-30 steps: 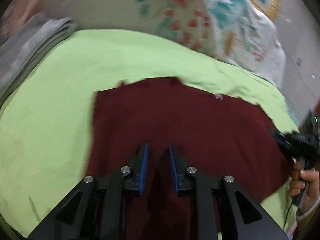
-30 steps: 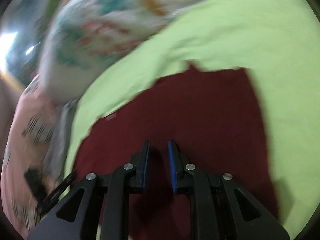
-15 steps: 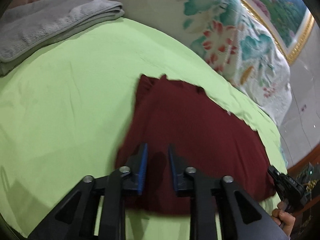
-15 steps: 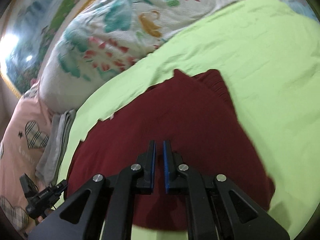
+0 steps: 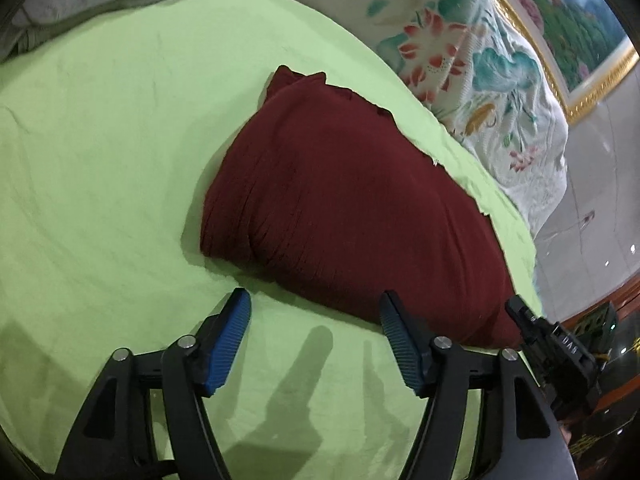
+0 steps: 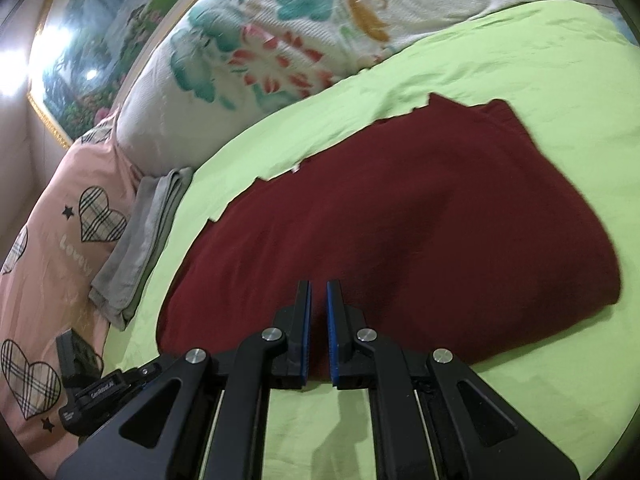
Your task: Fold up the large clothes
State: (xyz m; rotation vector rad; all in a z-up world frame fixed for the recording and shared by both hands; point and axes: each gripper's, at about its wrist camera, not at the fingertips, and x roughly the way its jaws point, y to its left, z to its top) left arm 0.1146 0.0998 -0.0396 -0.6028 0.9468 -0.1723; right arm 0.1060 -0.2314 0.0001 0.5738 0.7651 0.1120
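Observation:
A dark red garment (image 5: pixel 340 208) lies folded in a long bundle on the green sheet (image 5: pixel 100 160). My left gripper (image 5: pixel 316 312) hovers just short of its near edge with the jaws opening wide; only sheet and the garment's edge show between the blue pads (image 5: pixel 232 332), and they do not press on it. In the right wrist view the same garment (image 6: pixel 420 220) fills the middle. My right gripper (image 6: pixel 318 292) is shut over its near edge, and no cloth shows pinched between its pads. Each gripper shows at the other view's edge: right gripper (image 5: pixel 552 348), left gripper (image 6: pixel 92 392).
A folded grey towel (image 6: pixel 140 232) lies beside the garment's left end. A floral quilt (image 5: pixel 480 60) is heaped along the far side of the bed, under a gold-framed painting (image 5: pixel 580 20). Pink bedding with checked hearts (image 6: pixel 60 240) lies at the left. Tiled floor (image 5: pixel 600 220) shows past the bed's right edge.
The left jaws have spread from nearly shut to wide apart. Both grippers have drawn back from over the garment to its near edge. The right jaws have narrowed to shut.

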